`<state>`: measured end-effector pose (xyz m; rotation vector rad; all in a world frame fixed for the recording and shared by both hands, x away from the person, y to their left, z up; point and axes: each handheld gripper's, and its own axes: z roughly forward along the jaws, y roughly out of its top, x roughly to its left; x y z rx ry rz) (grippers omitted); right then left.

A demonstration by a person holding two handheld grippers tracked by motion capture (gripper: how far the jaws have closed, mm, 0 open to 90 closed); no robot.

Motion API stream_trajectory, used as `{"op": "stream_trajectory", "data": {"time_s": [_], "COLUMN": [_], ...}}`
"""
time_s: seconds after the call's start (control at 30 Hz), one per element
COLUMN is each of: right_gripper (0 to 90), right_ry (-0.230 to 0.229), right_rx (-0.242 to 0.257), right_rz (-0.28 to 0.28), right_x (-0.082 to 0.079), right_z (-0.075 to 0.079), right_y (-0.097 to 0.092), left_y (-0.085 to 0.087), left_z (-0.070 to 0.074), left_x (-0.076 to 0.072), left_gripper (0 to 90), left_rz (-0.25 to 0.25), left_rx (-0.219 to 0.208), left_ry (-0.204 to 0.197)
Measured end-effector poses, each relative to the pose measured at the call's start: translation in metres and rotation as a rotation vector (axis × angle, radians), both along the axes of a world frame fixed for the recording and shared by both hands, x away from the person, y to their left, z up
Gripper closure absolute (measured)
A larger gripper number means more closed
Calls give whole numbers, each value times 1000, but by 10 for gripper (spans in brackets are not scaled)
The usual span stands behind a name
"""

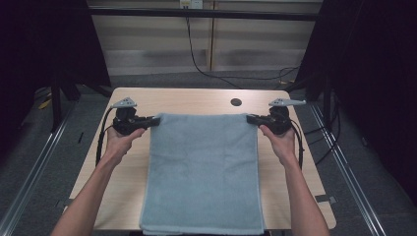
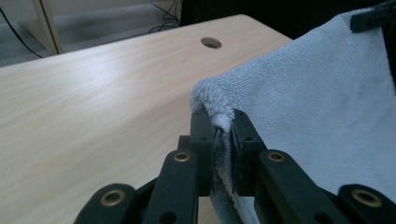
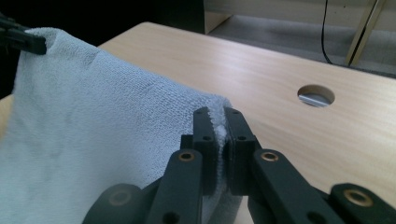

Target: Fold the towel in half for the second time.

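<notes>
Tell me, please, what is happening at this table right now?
A person holds a gripper in each hand and works on a light blue towel on the wooden table. The left gripper is clamped on the towel's far left corner, the right gripper on its far right corner. That far edge is stretched between them and raised off the table, while the near end hangs over the table's front edge.

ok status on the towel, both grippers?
Left gripper shut on towel far corner. Right gripper shut on the other far corner. Far edge lifted, taut between them. Table beyond bare except its cable hole.
</notes>
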<state>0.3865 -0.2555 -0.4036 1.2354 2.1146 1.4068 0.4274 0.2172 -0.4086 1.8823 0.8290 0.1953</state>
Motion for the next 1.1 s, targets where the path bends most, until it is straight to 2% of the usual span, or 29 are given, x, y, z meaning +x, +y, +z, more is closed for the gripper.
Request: {"op": "stream_trajectory", "data": {"time_s": [0.07, 0.17, 0.23, 0.33, 0.53, 0.6, 0.63, 0.77, 0.9, 1.1], "right_gripper": [854, 854, 854, 854, 854, 854, 854, 854, 853, 852], "right_ry": [-9, -23, -34, -49, -75, -83, -88, -92, -84, -70], "right_rx": [8, 6, 20, 8, -4, 12, 1, -10, -22, -39], "right_rz": [-13, -25, -21, 5, 47, 57, 63, 84, 112, 150], "right_x": [5, 10, 8, 0, -25, -33, -39, -56, -73, -105], "right_z": [5, 11, 15, 18, 26, 27, 26, 23, 15, 1], "right_y": [0, 0, 2, 6, 3, 0, -1, -3, -3, -1], "left_y": [0, 1, 3, 7, 10, 12, 13, 15, 16, 21], "left_z": [2, 3, 4, 5, 11, 13, 13, 7, -8, -19], "left_x": [2, 2, -1, -13, -37, -47, -50, -67, -84, -107], "left_gripper": [822, 822, 822, 822, 822, 822, 823, 822, 822, 818], "left_rz": [25, 27, 19, -1, -38, -44, -49, -68, -84, -92], "left_rx": [-4, -6, -16, -37, -68, -65, -70, -74, -89, -58], "left_ry": [-14, -15, -22, -40, -81, -96, -97, -94, -74, -49]}}
